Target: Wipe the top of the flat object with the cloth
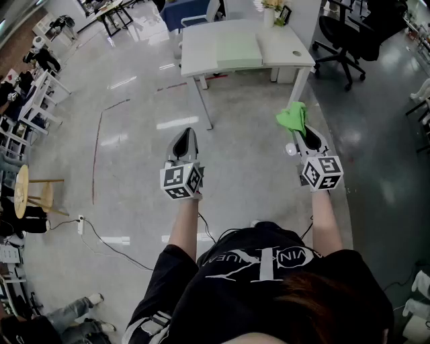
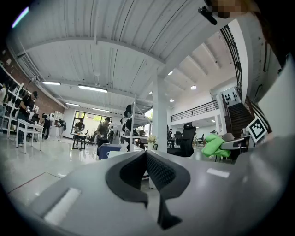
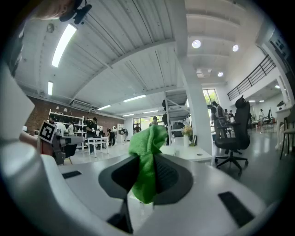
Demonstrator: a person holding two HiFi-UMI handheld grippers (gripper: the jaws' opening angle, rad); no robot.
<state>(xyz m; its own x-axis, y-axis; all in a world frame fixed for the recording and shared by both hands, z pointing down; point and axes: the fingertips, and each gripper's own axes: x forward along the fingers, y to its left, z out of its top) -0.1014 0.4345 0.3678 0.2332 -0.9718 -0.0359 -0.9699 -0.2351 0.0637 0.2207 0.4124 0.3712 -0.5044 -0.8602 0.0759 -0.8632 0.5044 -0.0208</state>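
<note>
A green cloth [image 1: 292, 117] is pinched in my right gripper [image 1: 300, 131], which is shut on it; in the right gripper view the cloth [image 3: 146, 159] sticks up between the jaws. My left gripper [image 1: 183, 136] is shut with nothing in it, its jaws pressed together in the left gripper view [image 2: 146, 154]. Both grippers are held level over the floor, short of a white table [image 1: 201, 50]. On that table lies a flat pale green sheet [image 1: 236, 47]. The cloth [image 2: 216, 144] also shows at the right of the left gripper view.
A black office chair [image 1: 346, 33] stands right of the table. A small plant pot [image 1: 270, 13] sits at the table's far edge. White racks and chairs [image 1: 37, 101] line the left side, with a round wooden stool [image 1: 23, 191] nearby. A cable [image 1: 107, 243] trails over the floor.
</note>
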